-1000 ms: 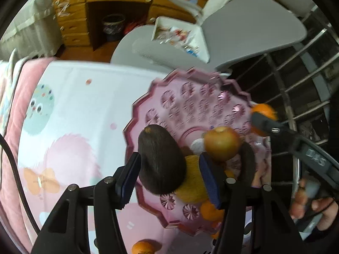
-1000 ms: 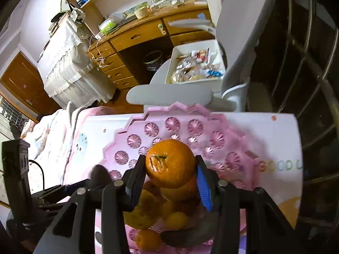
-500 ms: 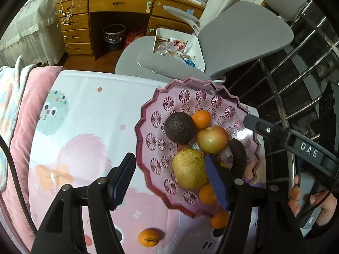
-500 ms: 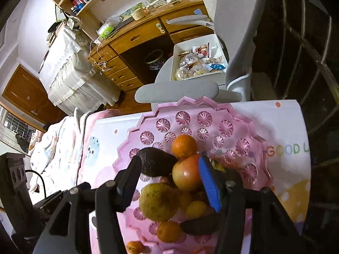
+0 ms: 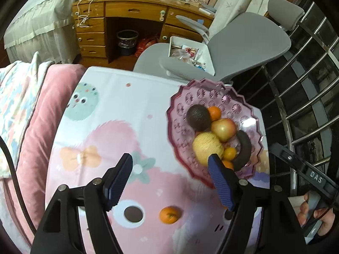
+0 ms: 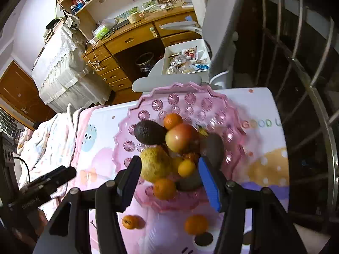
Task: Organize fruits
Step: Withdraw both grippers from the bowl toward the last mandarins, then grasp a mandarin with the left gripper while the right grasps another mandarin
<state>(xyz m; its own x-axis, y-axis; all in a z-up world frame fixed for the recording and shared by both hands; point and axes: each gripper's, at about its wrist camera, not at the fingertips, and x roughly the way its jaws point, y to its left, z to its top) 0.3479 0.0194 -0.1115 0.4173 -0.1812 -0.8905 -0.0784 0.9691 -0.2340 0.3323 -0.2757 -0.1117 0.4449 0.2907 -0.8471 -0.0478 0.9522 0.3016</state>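
Observation:
A pink plastic fruit bowl (image 5: 250, 114) (image 6: 148, 103) stands on the table's right side. It holds a dark avocado (image 5: 198, 116) (image 6: 149, 135), an apple (image 5: 224, 129) (image 6: 180, 137), a yellow pear (image 5: 206, 148) (image 6: 156, 165), several tangerines and a dark curved fruit (image 5: 243, 150). One tangerine (image 5: 168, 214) (image 6: 130, 221) lies loose on the cloth; another loose tangerine (image 6: 196, 224) lies near the bowl. My left gripper (image 5: 169, 177) is open and empty, above the cloth left of the bowl. My right gripper (image 6: 169, 182) is open and empty above the bowl's near rim.
The table carries a pink and white cartoon cloth (image 5: 110, 110). A grey office chair (image 5: 243, 42) with a white tray of snacks (image 5: 190, 53) stands beyond it, a wooden desk (image 5: 127, 17) behind. Metal railings (image 5: 307, 84) run on the right, a pink blanket (image 5: 31, 110) on the left.
My left gripper let go of the avocado into the bowl, opened and pulled back to the left. My right gripper released its tangerine into the bowl and drew back.

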